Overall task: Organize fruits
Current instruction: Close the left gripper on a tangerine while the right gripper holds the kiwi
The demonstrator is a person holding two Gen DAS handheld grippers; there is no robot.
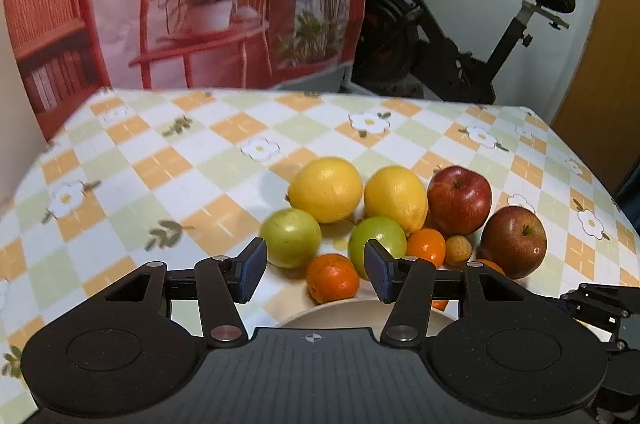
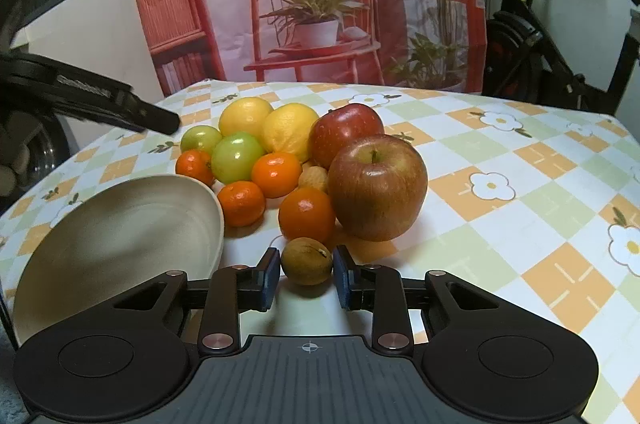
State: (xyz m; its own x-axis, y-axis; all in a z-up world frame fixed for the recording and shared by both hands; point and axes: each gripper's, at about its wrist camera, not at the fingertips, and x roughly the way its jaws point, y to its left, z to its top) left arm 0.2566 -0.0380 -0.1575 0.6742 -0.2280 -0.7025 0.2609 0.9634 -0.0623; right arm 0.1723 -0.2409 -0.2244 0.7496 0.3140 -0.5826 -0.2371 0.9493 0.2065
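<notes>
Table (image 2: 500,160) under a smooth cloth, checked in orange, pale green and white with printed daisies. Fruit heaped in a tight cluster near its middle: two glossy red apples (image 2: 378,186), the nearer one streaked yellow around the stem; two matte, dimpled yellow lemons (image 2: 290,130) at the far side; two smooth green round fruits (image 2: 236,156) just near of the lemons; several small shiny tangerines (image 2: 308,214) along the near edge, touching one another and the apples. A small pale knobbly fruit (image 2: 314,178) sits wedged among them, kind unclear. Left of the heap, touching distance from the tangerines, a plain cream bowl (image 2: 120,224), smooth and round. Nearest of all, a small brownish-olive oval fruit (image 2: 307,261), dull-skinned with a dark spot, lies on the cloth just near of a tangerine. Right tool (image 2: 306,276): blue pads drawn in on both flanks of that brown fruit, gripping it. Left tool (image 1: 316,270): jaws partway apart, empty, hovering above the bowl rim with a tangerine and a green fruit showing beyond the gap; pads touch nothing.
</notes>
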